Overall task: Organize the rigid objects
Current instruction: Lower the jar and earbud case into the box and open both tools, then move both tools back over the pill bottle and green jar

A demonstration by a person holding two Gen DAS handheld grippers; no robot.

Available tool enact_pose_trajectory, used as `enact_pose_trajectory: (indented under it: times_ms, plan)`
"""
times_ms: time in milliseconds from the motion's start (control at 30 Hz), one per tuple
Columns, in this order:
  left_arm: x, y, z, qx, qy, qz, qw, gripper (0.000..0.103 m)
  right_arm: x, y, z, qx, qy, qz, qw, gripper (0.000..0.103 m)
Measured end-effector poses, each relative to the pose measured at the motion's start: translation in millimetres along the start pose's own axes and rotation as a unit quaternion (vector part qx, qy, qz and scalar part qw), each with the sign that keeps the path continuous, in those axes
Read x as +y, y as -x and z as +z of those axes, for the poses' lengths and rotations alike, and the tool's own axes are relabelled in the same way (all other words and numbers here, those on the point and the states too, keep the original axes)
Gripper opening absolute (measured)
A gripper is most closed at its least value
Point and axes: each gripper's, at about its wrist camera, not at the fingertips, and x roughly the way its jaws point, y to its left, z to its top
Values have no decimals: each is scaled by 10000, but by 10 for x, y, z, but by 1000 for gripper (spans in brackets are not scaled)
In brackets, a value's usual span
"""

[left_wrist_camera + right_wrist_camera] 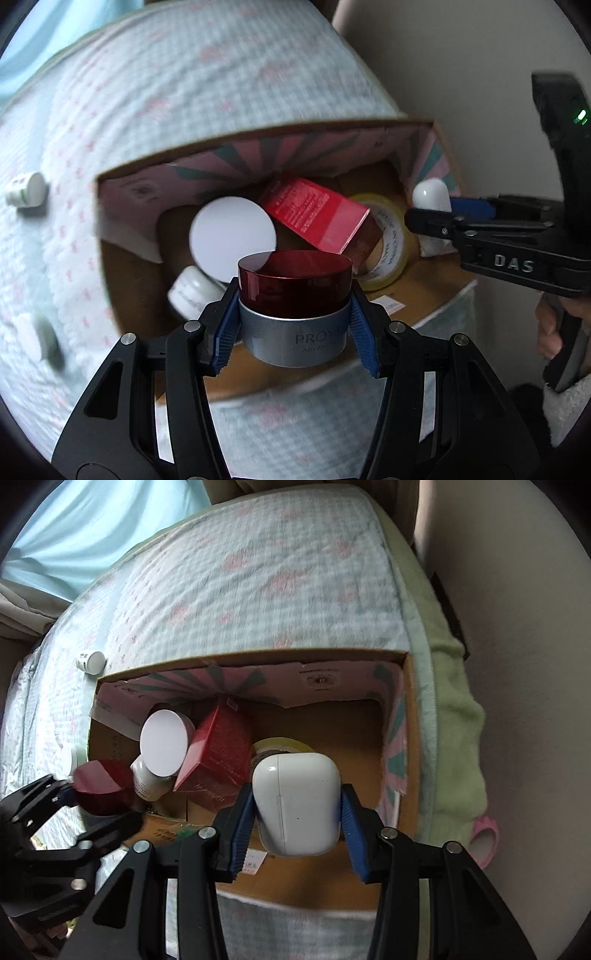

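Left gripper [295,314] clamps red-lidded jar [294,295]; right gripper [297,812] clamps white earbud case [297,805] over cardboard box [391,716].

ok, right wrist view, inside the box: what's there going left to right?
red-lidded jar in the left gripper → white bottle → red carton → tape roll → bare box wall. The white case overlaps the tape, so it is left out.

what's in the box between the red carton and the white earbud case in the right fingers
A roll of yellowish tape lies flat on the box floor, between the red carton and the white earbud case. The right wrist view shows it, partly hidden behind the case.
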Motion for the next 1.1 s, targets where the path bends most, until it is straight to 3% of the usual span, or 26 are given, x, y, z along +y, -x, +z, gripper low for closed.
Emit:
enact_pose_trajectory:
  times_ms: [167, 467, 500, 533, 567, 600, 633, 700, 833, 1100]
  plan:
    - [-36, -242, -70, 277, -186, 132, 9994, 50, 4, -129, -58, 11, 177, 154, 9997, 41]
    - [-82, -294, -4, 306, -580, 418, 9970, 52, -65, -272, -19, 122, 72, 499, 9987, 42]
    - [-86, -288, 7, 315, -587, 381, 9971, 70, -69, -268, -19, 109, 54, 527, 9985, 42]
    - [-96, -263, 22, 274, -599, 371, 9971, 103, -66, -258, -18, 112, 42, 588, 9982, 49]
    - [-116, -231, 40, 202, -612, 391, 9972, 102, -54, -238, -21, 137, 35, 636, 9979, 55]
    - [-132, -194, 43, 114, -645, 411, 9970, 103, -36, -215, -26, 140, 64, 593, 9981, 85]
    - [-146, -166, 49, 91, -691, 412, 9967, 103, -20, -195, -35, 146, 121, 530, 9984, 103]
    - [-156, -134, 47, 85, -740, 458, 9962, 103, 19, -162, -46, 165, 263, 671, 9973, 103]
    - [-134, -70, 37, 73, -744, 482, 9960, 103, 48, -108, -95, 139, 391, 478, 9980, 103]
    - [-73, 203, 3, -6, -606, 539, 9967, 103, -27, -64, -169, 356, 259, 483, 9979, 103]
